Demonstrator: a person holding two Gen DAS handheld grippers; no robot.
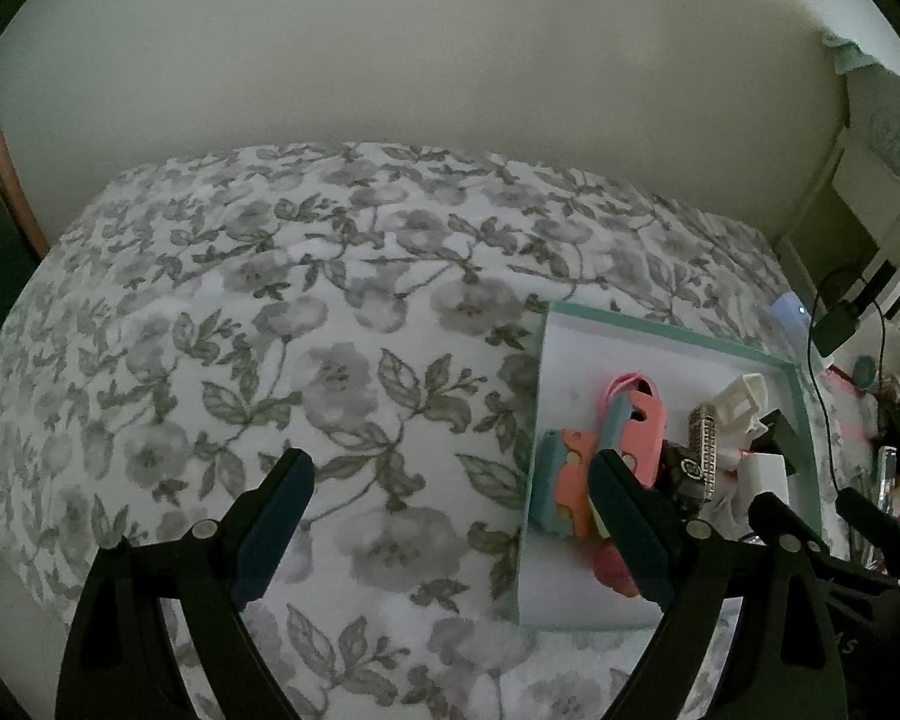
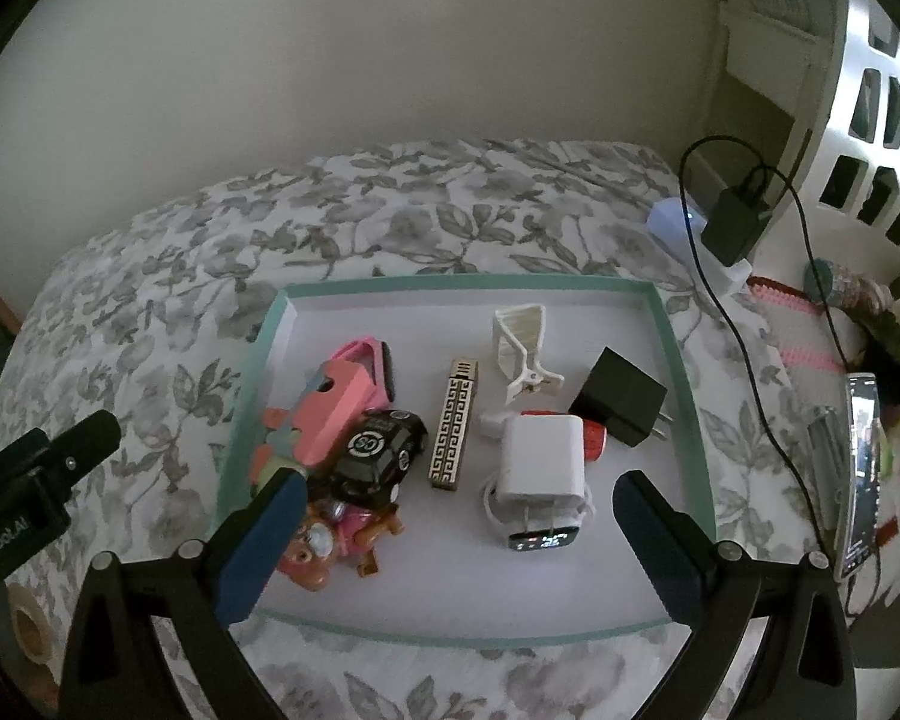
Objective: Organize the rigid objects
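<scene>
A shallow white tray with a teal rim (image 2: 450,285) lies on a floral bed cover and holds several small objects: a pink case (image 2: 336,408), a black toy car (image 2: 375,453), a patterned gold bar (image 2: 455,429), a white clip (image 2: 522,342), a black plug adapter (image 2: 621,396), a white charger (image 2: 543,462) and a brown-pink toy figure (image 2: 324,540). My right gripper (image 2: 459,492) is open and empty above the tray's near half. My left gripper (image 1: 450,480) is open and empty over the bed cover, just left of the tray (image 1: 660,330).
The floral bed cover (image 1: 270,330) spreads left and behind the tray. A black charger with a cable (image 2: 732,222), a phone (image 2: 861,468) and pink items lie to the right. A tape roll (image 2: 27,630) sits at lower left. A wall is behind.
</scene>
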